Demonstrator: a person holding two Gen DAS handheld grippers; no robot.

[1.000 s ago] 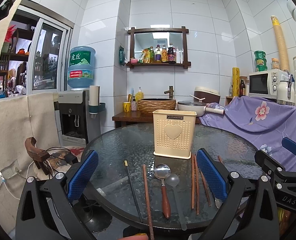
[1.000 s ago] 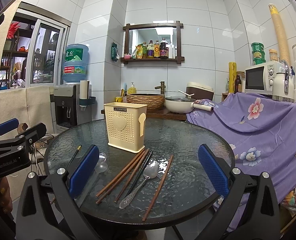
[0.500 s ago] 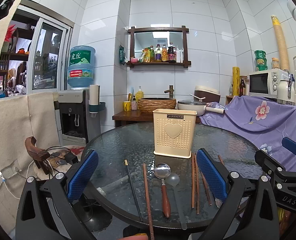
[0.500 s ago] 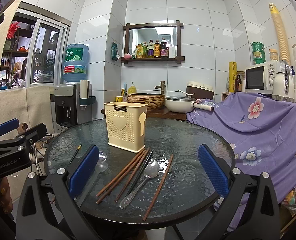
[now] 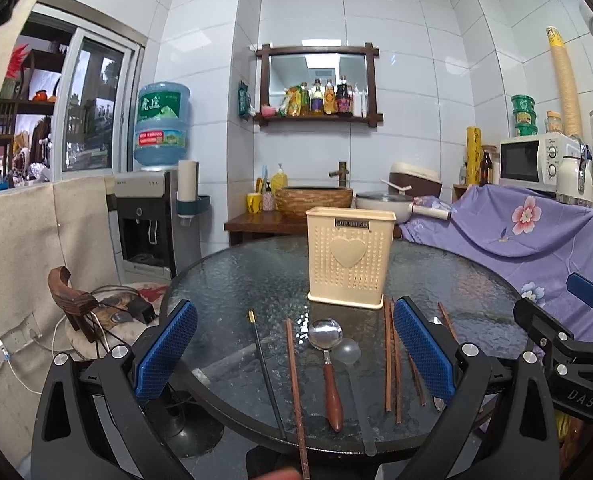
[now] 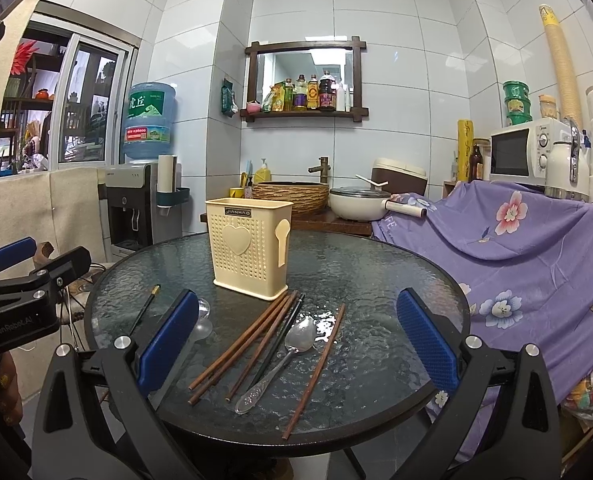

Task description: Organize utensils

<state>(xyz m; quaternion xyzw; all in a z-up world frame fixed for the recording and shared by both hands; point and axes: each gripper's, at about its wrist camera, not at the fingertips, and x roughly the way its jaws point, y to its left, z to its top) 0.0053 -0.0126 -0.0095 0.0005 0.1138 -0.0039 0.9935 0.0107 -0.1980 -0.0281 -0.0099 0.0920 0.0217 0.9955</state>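
The left tool (image 5: 294, 354) hangs wide apart with nothing between its blue pads, low at the near edge of the round glass surface (image 5: 236, 276). The right tool (image 6: 296, 344) is spread wide too and holds nothing. All the utensils lie flat on the glass, and none is in the cream holder (image 5: 350, 256) yet, so I think the job is only starting. The holder stands upright past the utensils, near the middle of the surface. Right in front of the left tool lies the spoon with the brown handle (image 5: 330, 368). Its bowl points toward the holder and its handle points back at the tool, so its long way runs straight along the fingers. A clear plastic spoon (image 5: 350, 360) lies just beside it, maybe touching. A thin black chopstick (image 5: 266, 372) and a brown chopstick (image 5: 294, 380) lie to its left. In front of the right tool lie a bunch of brown chopsticks (image 6: 244, 344), a silver spoon (image 6: 280, 360) and one lone chopstick (image 6: 316, 368), all slanting up toward the holder. The left tool looks nearer to the brown-handled spoon, and the right tool nearer to the silver one. The room is a small tiled kitchen, with a water cooler (image 5: 156, 184), a microwave (image 5: 536, 160) and a purple flowery cloth (image 5: 536, 224).
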